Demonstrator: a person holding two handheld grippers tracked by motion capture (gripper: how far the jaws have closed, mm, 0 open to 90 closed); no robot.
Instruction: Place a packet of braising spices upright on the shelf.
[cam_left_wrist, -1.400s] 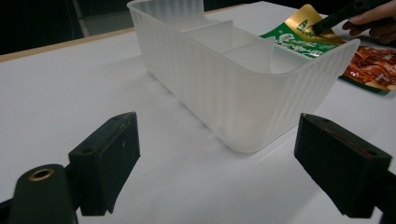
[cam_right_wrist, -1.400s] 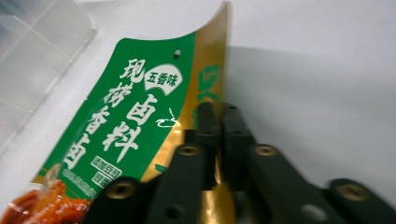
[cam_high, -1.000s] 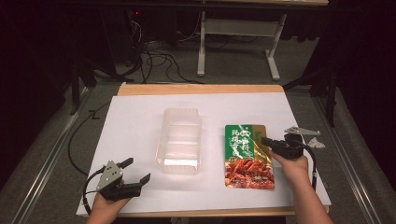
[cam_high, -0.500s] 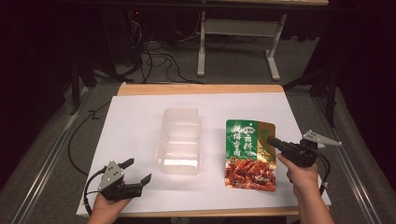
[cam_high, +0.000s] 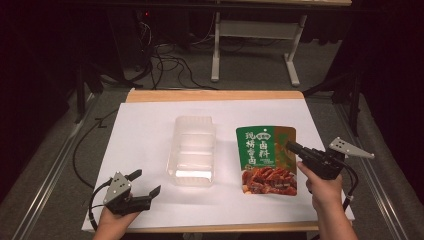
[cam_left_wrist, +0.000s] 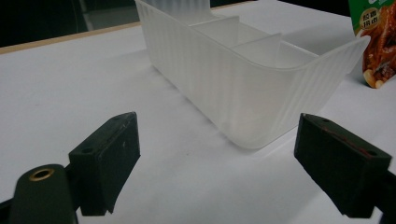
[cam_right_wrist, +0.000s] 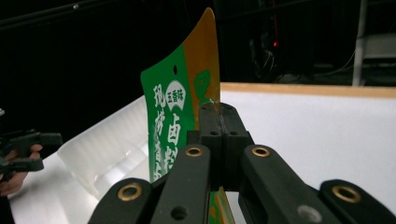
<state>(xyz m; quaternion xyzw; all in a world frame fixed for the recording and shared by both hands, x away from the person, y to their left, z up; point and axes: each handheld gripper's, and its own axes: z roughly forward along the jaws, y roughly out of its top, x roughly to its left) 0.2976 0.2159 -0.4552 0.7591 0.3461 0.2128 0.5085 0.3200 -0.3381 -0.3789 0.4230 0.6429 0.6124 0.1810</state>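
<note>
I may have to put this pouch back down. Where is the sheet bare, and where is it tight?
Bare: the far strip beyond the clear bin and pouch, and the wide left side between the bin and the sheet's edge. Tight: the gap between bin and pouch, and the near corners, where the left gripper and right gripper sit.

The high view looks forward and down from above the near edge of the surface (cam_high: 150, 125), taking in all of it. The left gripper view sits low near the surface, facing far and right at the tray (cam_left_wrist: 243, 84) close by. The right gripper view looks left along its fingers (cam_right_wrist: 219, 126), pouch (cam_right_wrist: 182, 121) close up. All three share tray and pouch.
</note>
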